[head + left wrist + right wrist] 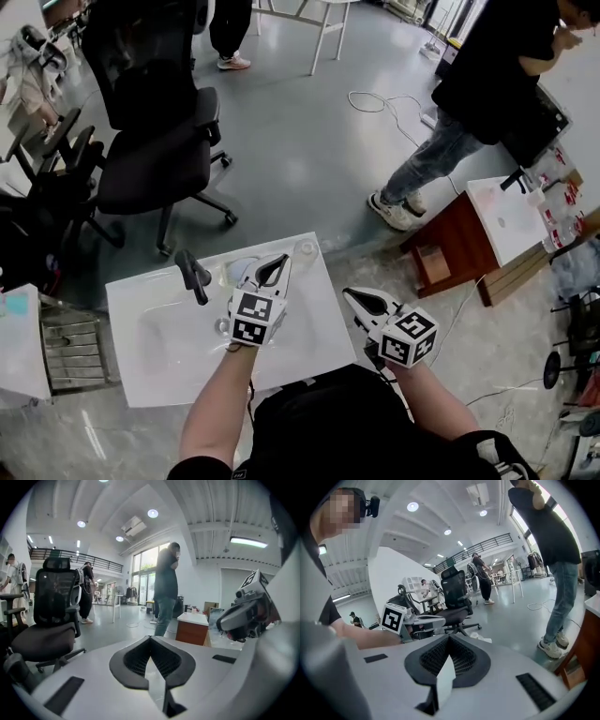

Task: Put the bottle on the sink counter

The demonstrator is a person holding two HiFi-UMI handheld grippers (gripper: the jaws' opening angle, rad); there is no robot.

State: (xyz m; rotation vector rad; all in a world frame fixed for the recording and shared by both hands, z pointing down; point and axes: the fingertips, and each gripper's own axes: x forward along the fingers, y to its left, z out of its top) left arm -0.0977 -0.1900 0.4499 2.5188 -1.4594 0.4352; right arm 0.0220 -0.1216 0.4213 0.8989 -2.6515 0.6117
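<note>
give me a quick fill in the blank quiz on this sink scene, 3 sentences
1. The jaws of the left gripper and the right gripper are both ____, with nothing between them.
2. The faucet on the white sink counter is ____ in colour.
3. In the head view, only the ____ gripper hangs over the sink counter.
Missing words: shut; black; left
</note>
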